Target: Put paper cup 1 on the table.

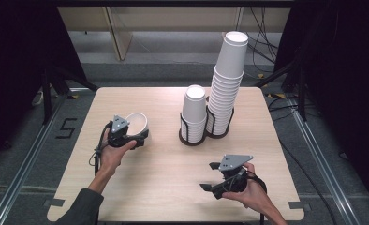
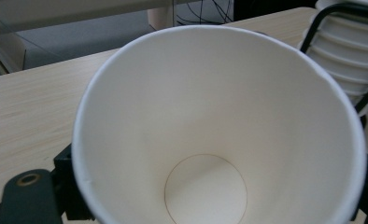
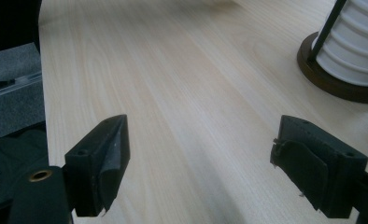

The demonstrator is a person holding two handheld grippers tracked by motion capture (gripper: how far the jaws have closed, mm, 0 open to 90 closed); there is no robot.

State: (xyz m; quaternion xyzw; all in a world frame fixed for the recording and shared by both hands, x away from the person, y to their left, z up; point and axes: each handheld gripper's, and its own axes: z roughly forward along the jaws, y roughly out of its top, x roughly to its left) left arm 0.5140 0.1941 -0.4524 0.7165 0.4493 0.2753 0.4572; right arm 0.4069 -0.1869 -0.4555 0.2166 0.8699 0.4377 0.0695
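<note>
Right tongs [image 1: 214,176] gape empty; left tongs [image 1: 136,138] pinch one paper cup [image 1: 136,123]; two cup stacks [image 1: 194,112] beyond.

Matt white paper cup [image 2: 219,116] — pale, smooth wood-grain table [image 1: 164,183].

The pale wooden table [image 1: 164,187] is seen from above; the white paper cup stacks [image 1: 194,119] are shared closely by both gripper views.

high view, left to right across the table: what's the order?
left gripper shut on a single paper cup → shorter cup stack in its black holder → taller cup stack → right gripper, nearer the front edge, fingers open and holding nothing.
</note>
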